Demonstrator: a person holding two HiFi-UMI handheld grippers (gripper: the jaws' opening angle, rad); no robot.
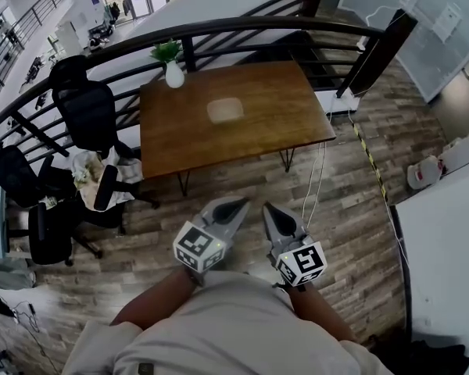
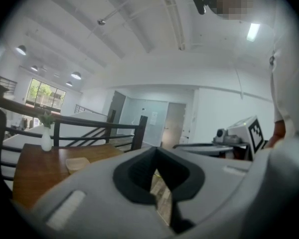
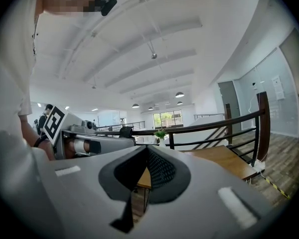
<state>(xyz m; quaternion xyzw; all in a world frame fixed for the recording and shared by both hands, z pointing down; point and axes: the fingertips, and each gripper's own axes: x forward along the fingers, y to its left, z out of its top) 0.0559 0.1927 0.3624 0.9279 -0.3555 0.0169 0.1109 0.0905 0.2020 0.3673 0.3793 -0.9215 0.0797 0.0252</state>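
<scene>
Head view: left gripper (image 1: 233, 205) and right gripper (image 1: 271, 209) sit tucked at the waist, jaws together, empty; table (image 1: 289, 119) and its pale dish (image 1: 225, 110) stand well apart, likely beyond reach.

Bright daylit room, fisheye edges, perhaps slight blur.

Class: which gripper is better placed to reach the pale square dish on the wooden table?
Likely left: in the head view the left gripper sits more directly below the pale square dish than the right gripper. Both hang well short.
</scene>
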